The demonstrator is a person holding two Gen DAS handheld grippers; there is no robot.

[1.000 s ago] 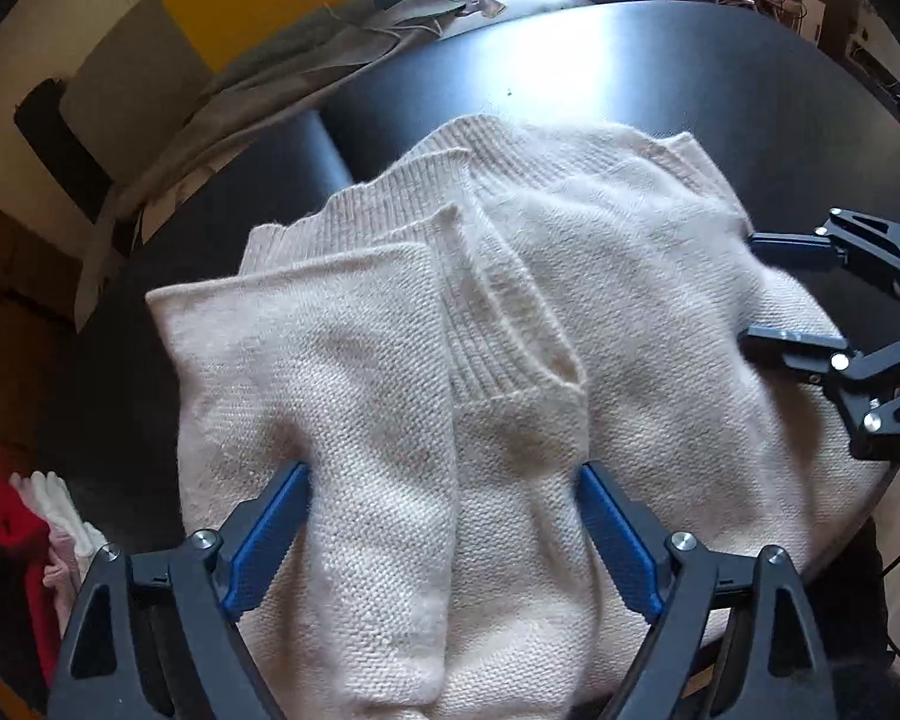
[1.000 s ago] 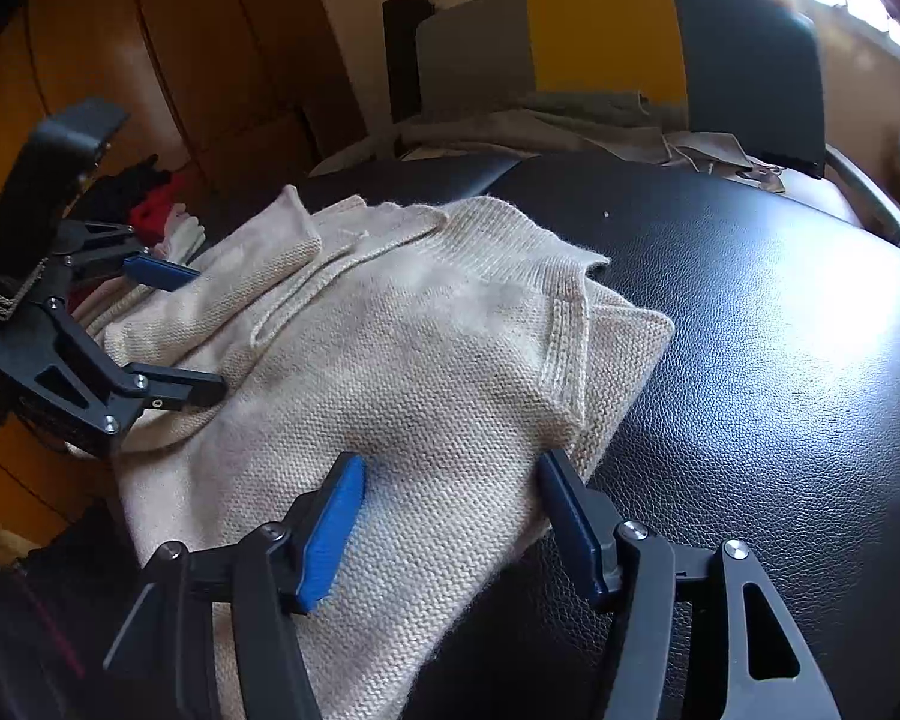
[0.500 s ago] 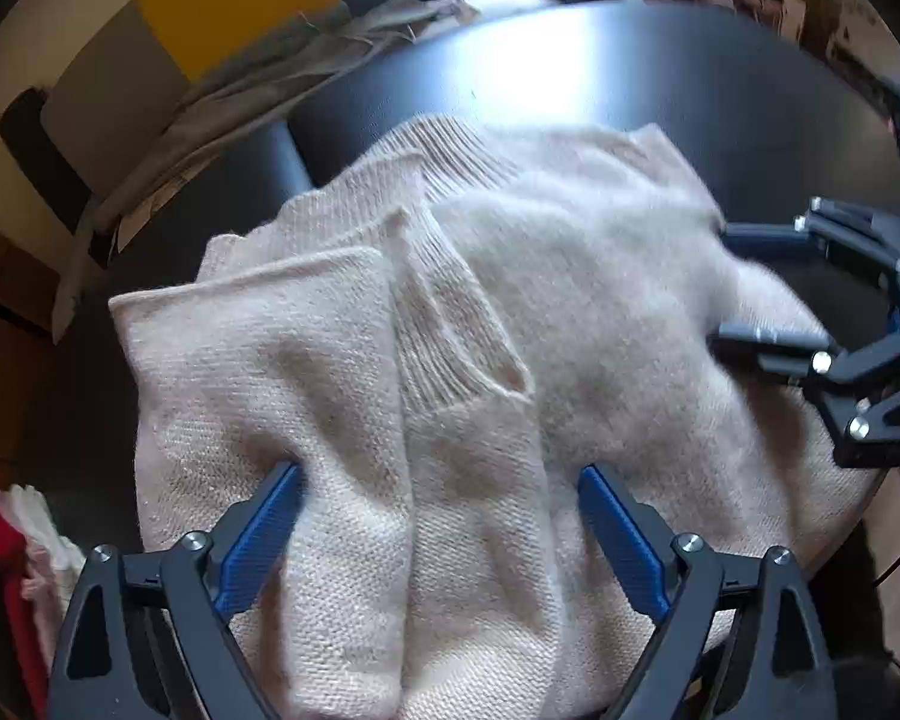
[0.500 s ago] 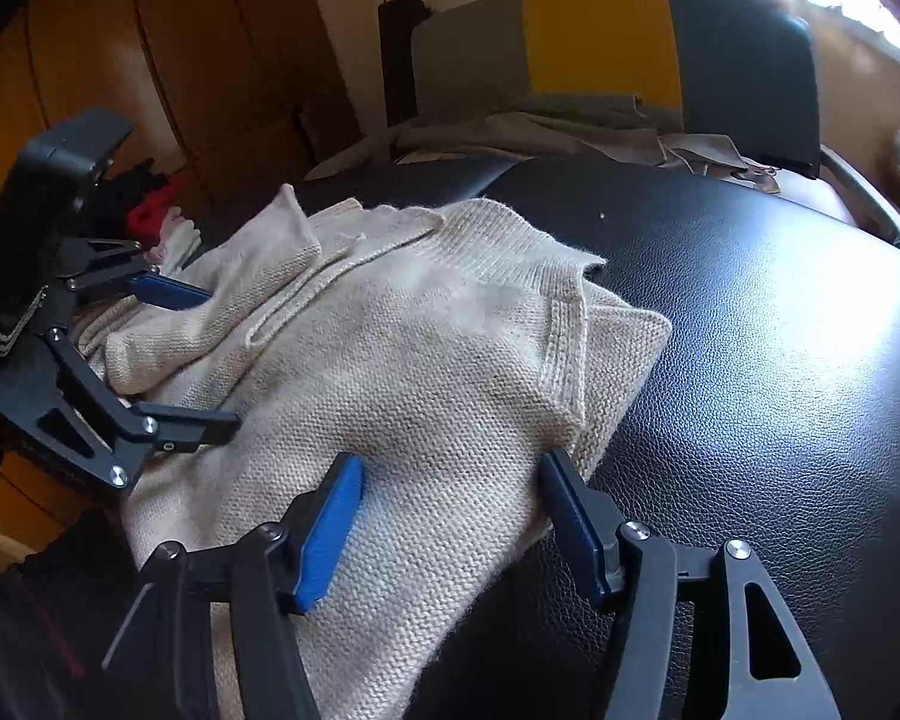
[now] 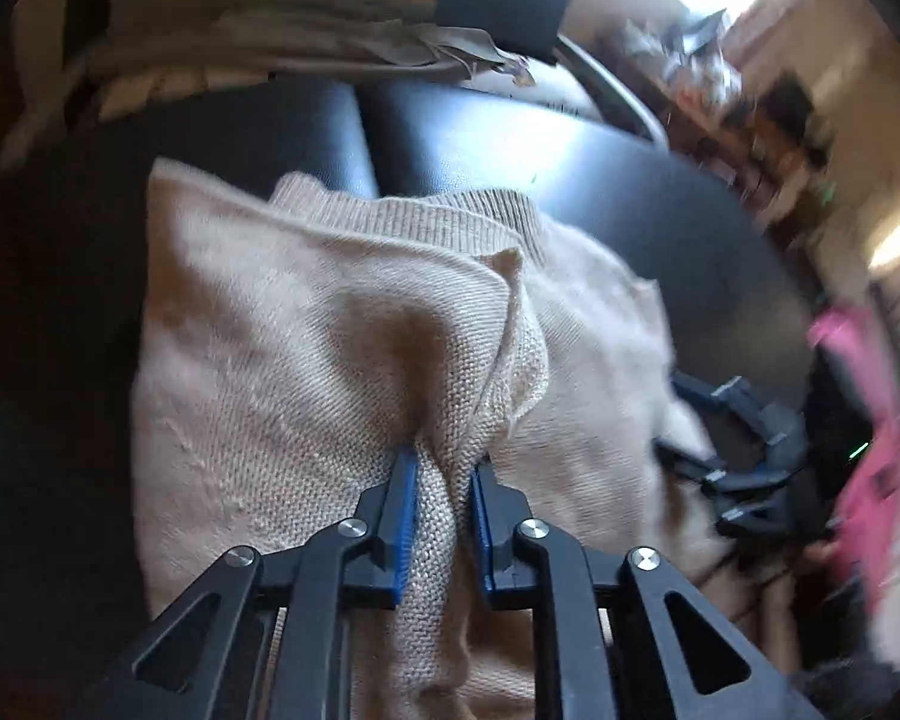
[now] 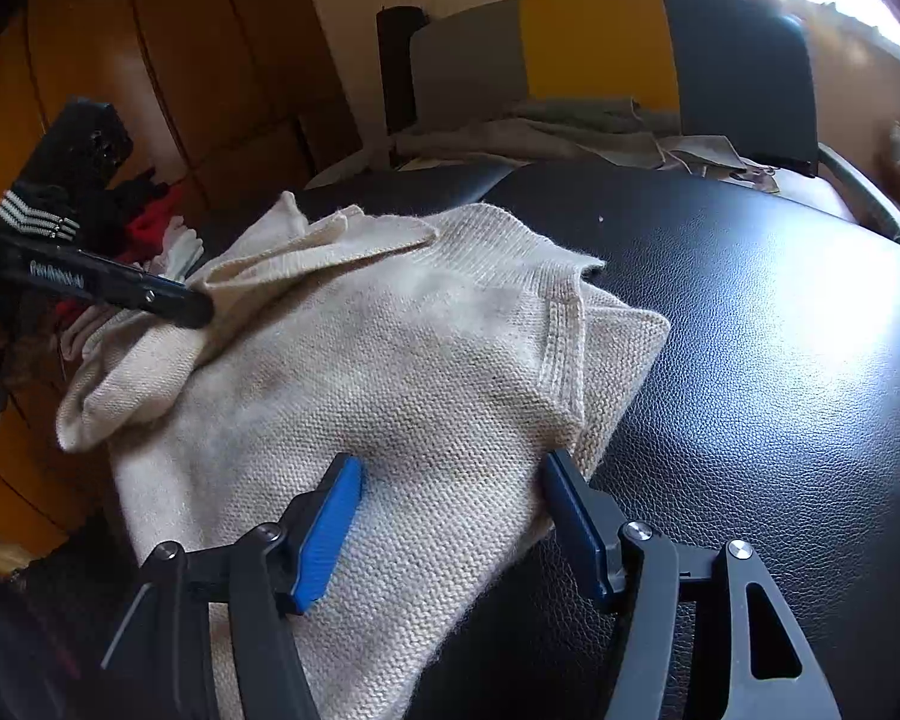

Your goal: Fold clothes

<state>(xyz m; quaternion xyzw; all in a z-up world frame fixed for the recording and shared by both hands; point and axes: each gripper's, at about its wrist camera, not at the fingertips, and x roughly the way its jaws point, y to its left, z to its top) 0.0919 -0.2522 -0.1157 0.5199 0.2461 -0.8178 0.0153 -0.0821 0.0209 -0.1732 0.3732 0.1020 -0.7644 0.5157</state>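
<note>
The beige knitted sweater (image 6: 390,372) is lying partly folded on the black leather-look desk (image 6: 780,360), bunched toward the desk's left and near side in the right wrist view, with its ribbed collar (image 5: 450,216) pointing toward the far edge in the left wrist view.

The left tool (image 5: 444,480) is pinching a raised ridge of the sweater's knit between its blue pads (image 5: 405,510); its jaws have just been closing, and the fabric is gathering into a fold that is running up from the pads toward the collar. In the right wrist view this tool (image 6: 192,309) is showing at the left, with its dark tip pressing into the lifted cloth of a folded sleeve (image 6: 306,252).

The right tool (image 6: 450,498) is sitting with its jaws spread, both blue pads (image 6: 330,528) resting on the near corner of the sweater, one on the knit and the other at the sweater's right edge where it is meeting the desk. The pads are not squeezing any cloth. In the left wrist view this tool (image 5: 732,450) is appearing blurred at the right, by the sweater's right edge.

Beyond the desk a chair (image 6: 600,54) with grey, yellow and dark panels is carrying a heap of greyish cloth (image 6: 570,132). At the far left, red and white garments (image 6: 162,234) are lying in a pile before wooden cupboard doors (image 6: 210,60).
</note>
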